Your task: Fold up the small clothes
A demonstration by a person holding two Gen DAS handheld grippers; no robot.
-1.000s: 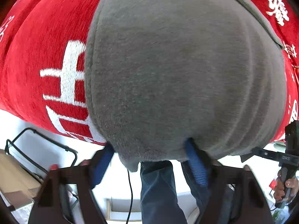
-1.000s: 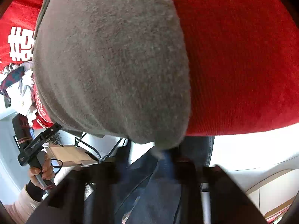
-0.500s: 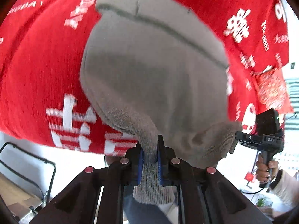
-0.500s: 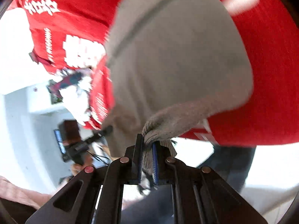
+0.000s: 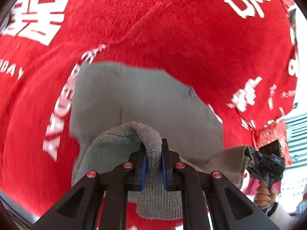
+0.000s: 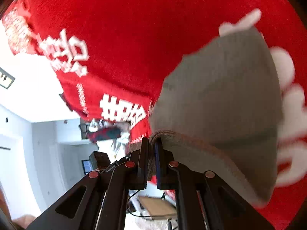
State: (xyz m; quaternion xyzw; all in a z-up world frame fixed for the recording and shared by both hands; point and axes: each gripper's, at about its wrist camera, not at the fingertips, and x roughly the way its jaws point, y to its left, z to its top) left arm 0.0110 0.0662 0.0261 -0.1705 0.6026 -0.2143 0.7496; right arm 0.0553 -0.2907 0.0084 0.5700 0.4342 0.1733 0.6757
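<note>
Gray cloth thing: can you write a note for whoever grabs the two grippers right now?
Left gripper: shut on the near edge of the gray garment.
Right gripper: shut on another edge of it.
The garment's gripped edge is raised; the rest lies on the red cloth with white print.
Done: both edges gripped.
Left: carry the raised edge over, lay it flat, let go.

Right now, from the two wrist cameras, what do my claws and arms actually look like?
Both are alike: the left claw and the right claw have black linkage arms with triangular cut-outs, round red pivot caps and blue pads lining the fingers. In the left wrist view, the right hand grips a black handle and wears a pale sleeve. No markings legible.
</note>
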